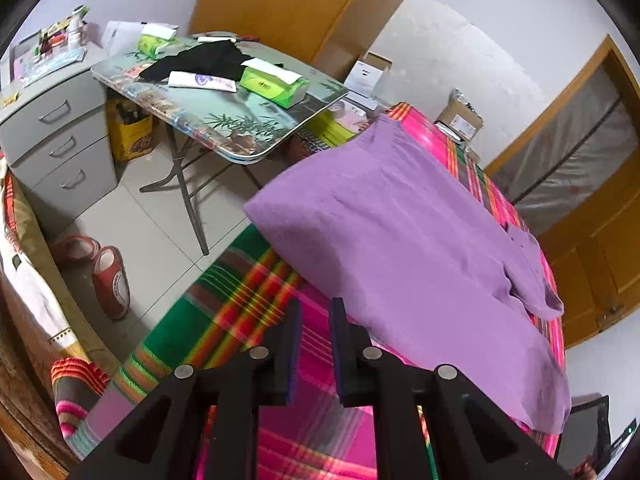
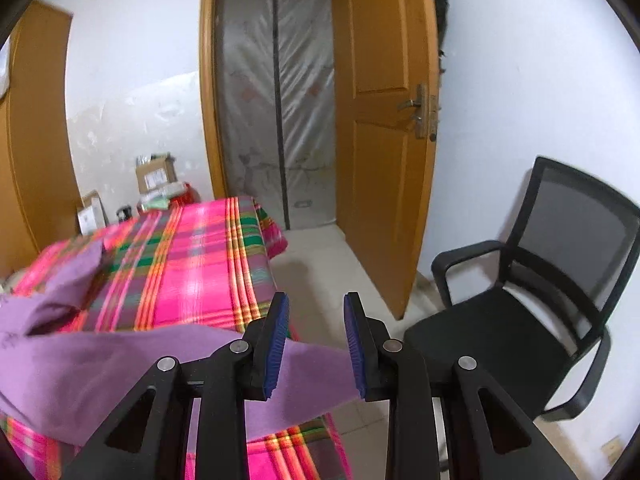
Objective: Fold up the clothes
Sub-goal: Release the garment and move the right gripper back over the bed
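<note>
Folding is under way on a purple garment [image 1: 400,240] that is spread across a bed covered with a pink, green and orange plaid sheet [image 1: 248,292]. The left gripper [image 1: 316,344] is held just off the garment's near-left edge, over bare sheet; a narrow gap is seen between its jaws and nothing lies in it. The right gripper [image 2: 316,340] is seen with its jaws standing apart, and a corner of the purple cloth lies below and between them, but neither blue pad [image 2: 276,344] is seen pressing on it, so the cloth is judged to be released rather than held.

For the step in hand, a clean fold is best obtained if both grippers are brought to matching points on one edge, the cloth is pinched through a single layer near the hem, and the edge is lifted only enough to clear the sheet before being carried across. The rumpled sleeve at the far right of the garment should be flattened first, or a crease will be trapped.

By the left wrist view the whole garment, a folding table [image 1: 224,120] and a grey drawer unit [image 1: 60,144] at the far left are shown. Only by the right wrist view are the open wooden door [image 2: 384,140] and the black mesh office chair [image 2: 532,312] shown.
</note>
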`<state>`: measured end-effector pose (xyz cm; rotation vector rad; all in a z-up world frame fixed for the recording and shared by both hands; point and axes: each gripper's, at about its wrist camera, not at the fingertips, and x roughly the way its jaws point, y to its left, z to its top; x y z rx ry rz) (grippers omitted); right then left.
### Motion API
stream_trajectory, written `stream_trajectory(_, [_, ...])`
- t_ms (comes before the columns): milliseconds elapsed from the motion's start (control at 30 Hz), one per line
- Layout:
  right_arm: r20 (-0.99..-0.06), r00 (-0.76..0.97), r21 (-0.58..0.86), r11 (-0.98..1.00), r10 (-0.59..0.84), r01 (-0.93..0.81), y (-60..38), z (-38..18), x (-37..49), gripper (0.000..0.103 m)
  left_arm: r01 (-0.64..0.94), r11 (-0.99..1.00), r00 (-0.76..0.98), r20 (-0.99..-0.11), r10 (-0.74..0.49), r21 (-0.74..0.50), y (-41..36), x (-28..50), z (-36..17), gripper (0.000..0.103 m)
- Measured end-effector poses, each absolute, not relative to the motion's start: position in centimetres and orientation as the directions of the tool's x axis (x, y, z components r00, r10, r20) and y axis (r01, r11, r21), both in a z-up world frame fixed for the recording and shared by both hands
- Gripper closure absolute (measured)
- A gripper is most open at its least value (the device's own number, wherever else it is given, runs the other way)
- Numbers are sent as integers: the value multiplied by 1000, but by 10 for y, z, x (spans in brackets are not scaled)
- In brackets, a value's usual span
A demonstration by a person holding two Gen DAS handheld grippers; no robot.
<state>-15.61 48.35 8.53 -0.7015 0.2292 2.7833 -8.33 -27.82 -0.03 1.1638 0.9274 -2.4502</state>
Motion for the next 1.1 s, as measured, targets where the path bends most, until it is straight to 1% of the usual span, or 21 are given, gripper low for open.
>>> stream_trajectory(67, [-502, -828, 134, -923, 250, -360, 499, 83, -151, 74, 491, -755, -640, -768, 26, -435, -281, -85, -2, 90])
stream_trajectory(100, [-507, -817, 130, -913, 274, -387, 503, 84, -149, 71, 490, -754, -641, -767, 26, -436, -282, -85, -3, 88])
stream_trajectory(133, [-497, -826, 112, -924, 267, -367, 500, 86, -147, 71, 490, -755, -642, -766, 25, -435, -282, -86, -3, 88])
stream_trajectory(200, [-487, -859, 59, -976, 157, -212, 477, 90, -150, 70, 489, -753, -647, -762, 24, -439, -284, -88, -3, 88])
stream_trajectory(233, [-495, -865, 15, -995, 82, -102, 456, 89, -151, 70, 489, -752, -650, -760, 24, -442, -285, -89, -3, 88])
stream_trajectory(300, [-532, -845, -64, -992, -57, 107, 409, 79, -153, 69, 483, -751, -659, -751, 27, -451, -286, -90, -3, 88])
stream_trajectory(367, [-581, -791, -115, -943, -191, 312, 359, 63, -152, 68, 468, -753, -674, -738, 34, -462, -287, -91, -1, 88])
stream_trajectory(433, [-628, -712, -116, -866, -316, 487, 312, 46, -148, 68, 453, -756, -688, -725, 40, -473, -287, -91, 0, 88])
stream_trajectory(533, [-678, -599, -95, -756, -427, 647, 264, 26, -140, 67, 452, -752, -694, -718, 40, -479, -292, -87, 1, 88])
stream_trajectory(600, [-702, -544, -87, -703, -460, 706, 244, 16, -137, 63, 456, -745, -697, -716, 41, -487, -296, -86, 1, 88])
stream_trajectory(700, [-726, -492, -99, -634, -481, 767, 216, 3, -134, 62, 464, -733, -696, -716, 46, -498, -301, -86, -2, 88])
stream_trajectory(833, [-734, -482, -132, -596, -478, 792, 199, -3, -136, 62, 465, -719, -703, -709, 53, -516, -307, -89, -4, 88])
stream_trajectory(967, [-743, -478, -155, -574, -469, 804, 194, -4, -138, 62, 438, -714, -743, -667, 55, -546, -309, -87, 1, 88])
stream_trajectory(1100, [-742, -479, -160, -571, -469, 805, 189, -5, -141, 62, 436, -686, -755, -651, 72, -582, -316, -85, -4, 88])
